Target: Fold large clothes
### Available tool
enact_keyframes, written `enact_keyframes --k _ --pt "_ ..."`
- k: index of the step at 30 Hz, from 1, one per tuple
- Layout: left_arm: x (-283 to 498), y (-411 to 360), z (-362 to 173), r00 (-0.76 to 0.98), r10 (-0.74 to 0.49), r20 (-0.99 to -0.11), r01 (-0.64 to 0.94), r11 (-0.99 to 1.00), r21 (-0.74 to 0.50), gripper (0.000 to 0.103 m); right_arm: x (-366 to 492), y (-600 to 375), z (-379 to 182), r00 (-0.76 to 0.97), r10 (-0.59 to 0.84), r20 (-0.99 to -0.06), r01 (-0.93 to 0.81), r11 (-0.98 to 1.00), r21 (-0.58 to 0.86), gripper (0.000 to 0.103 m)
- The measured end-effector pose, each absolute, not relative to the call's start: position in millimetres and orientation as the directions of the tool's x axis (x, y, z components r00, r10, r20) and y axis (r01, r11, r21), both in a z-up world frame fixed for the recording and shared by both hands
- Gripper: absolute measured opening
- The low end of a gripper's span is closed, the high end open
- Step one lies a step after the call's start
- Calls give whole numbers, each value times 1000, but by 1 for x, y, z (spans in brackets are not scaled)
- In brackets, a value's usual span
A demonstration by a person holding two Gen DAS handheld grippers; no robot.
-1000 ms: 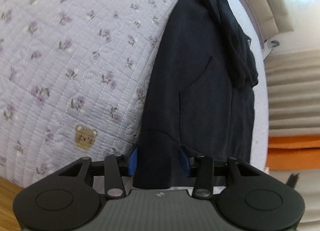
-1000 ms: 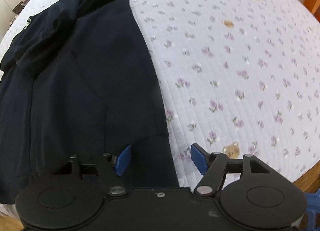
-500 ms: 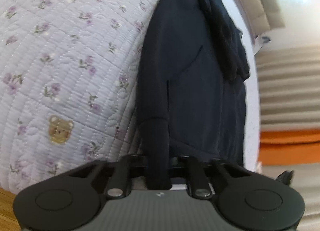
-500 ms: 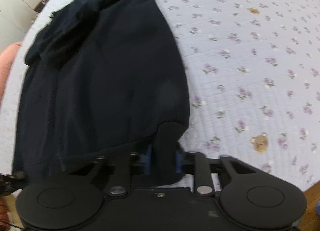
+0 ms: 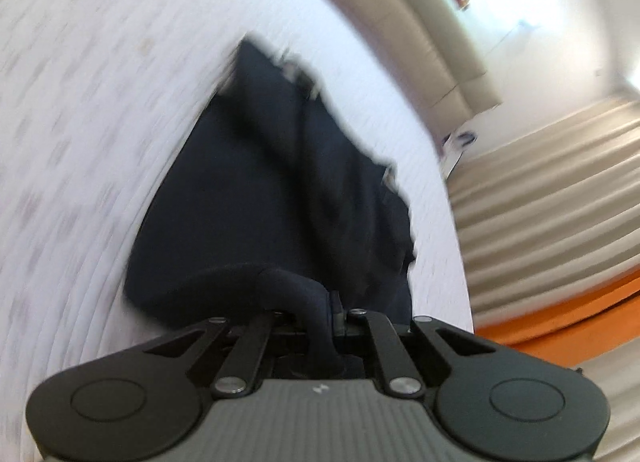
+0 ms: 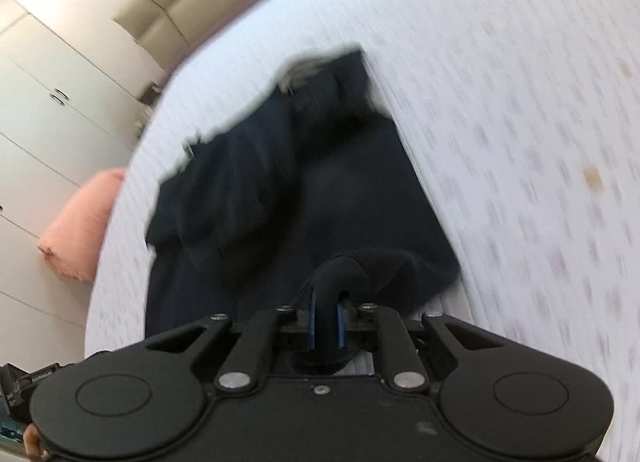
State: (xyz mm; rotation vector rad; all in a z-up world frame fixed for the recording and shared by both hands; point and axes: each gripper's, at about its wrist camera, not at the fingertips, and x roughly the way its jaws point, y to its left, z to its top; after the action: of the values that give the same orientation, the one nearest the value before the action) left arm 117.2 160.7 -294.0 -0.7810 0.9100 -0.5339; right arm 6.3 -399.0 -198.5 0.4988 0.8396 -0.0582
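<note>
A dark navy garment point(image 5: 280, 202) lies lengthwise on the pale floral bedspread point(image 5: 80, 102), and its near hem is lifted off the bed. My left gripper point(image 5: 320, 314) is shut on a bunched fold of that hem at one corner. In the right wrist view the same garment point(image 6: 300, 190) stretches away over the bedspread point(image 6: 520, 142). My right gripper point(image 6: 326, 322) has its blue pads point(image 6: 313, 322) pressed on a looped fold of the hem, and its jaws are still closing. Both views are blurred by motion.
Beyond the bed stand a beige padded headboard point(image 5: 400, 22) and pleated beige curtains point(image 5: 540, 202), with an orange strip point(image 5: 560, 314) below them. A pink pillow point(image 6: 76, 230) lies beside the bed in front of white wardrobe doors point(image 6: 40, 102).
Both grippers went from open around the hem to shut on it. Both have since risen and tilted up, lifting the hem off the bed so that the walls show.
</note>
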Motion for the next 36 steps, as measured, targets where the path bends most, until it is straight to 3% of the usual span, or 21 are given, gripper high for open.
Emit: enact_keyframes --k 5,7,8,9,11,14,20,33,36 --pt "194 129 -267 656 -596 -462 147 702 -697 7 94 -420 -193 740 112 -663 229 885 405 14" --pt "225 120 -267 683 -563 -466 110 710 -696 14 129 -430 -200 735 83 -673 268 876 400 18" --pt "238 117 -269 689 -547 -476 87 713 -695 25 143 -437 -204 726 98 -681 281 862 423 30" --pt "248 116 -270 689 -533 -491 64 720 -691 41 144 -442 -209 717 108 -689 290 852 436 35" --pt "257 116 -272 712 -483 -510 22 741 -671 61 151 -449 -212 717 97 -690 285 863 417 57" --pt "259 119 -279 696 -478 -535 38 769 -638 63 152 -452 -217 698 51 -715 255 914 315 73" --pt "265 121 -301 639 -430 -638 4 831 -556 63 175 -458 -236 641 15 -768 193 965 180 73" --pt "314 101 -304 652 -392 -648 48 875 -481 63 221 -428 -251 630 -33 -776 73 997 17 73" --pt "330 95 -311 637 -388 -666 48 883 -468 61 228 -422 -259 605 -42 -795 58 998 -8 63"
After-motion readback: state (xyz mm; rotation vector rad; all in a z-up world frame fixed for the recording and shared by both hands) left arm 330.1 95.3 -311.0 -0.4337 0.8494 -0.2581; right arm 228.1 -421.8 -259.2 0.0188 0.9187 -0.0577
